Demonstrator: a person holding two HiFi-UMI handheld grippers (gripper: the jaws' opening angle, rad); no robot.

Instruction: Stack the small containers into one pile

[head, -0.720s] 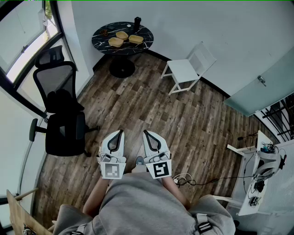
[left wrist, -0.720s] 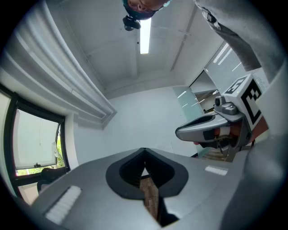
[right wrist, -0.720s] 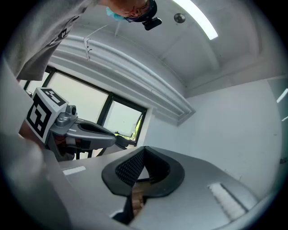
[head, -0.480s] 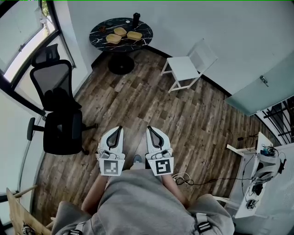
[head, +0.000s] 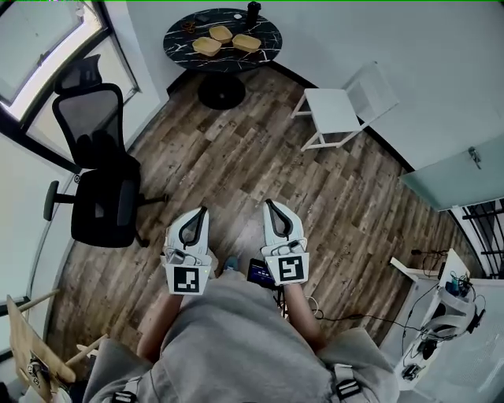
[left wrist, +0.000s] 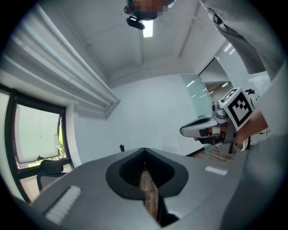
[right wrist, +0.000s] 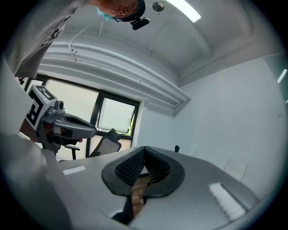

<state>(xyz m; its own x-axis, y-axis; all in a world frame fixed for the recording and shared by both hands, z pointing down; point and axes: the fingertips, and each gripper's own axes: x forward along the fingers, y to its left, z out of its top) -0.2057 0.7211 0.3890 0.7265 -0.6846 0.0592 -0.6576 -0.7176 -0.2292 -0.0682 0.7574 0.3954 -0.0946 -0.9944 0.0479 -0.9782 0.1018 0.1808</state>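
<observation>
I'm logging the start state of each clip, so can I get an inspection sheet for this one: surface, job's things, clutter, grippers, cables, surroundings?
Surface: round black marble table by the far wall, well away from the person.
Job's things: three small tan containers side by side on it, not stacked.
Clutter: dark cylinder at the table's far edge.
Grippers: left gripper and right gripper both shut with nothing between the jaws, held level above the floor.
Cables: loose cable on the floor at the person's right.
Surroundings: wood floor, black office chair, white folding chair, white desk carrying gear.
</observation>
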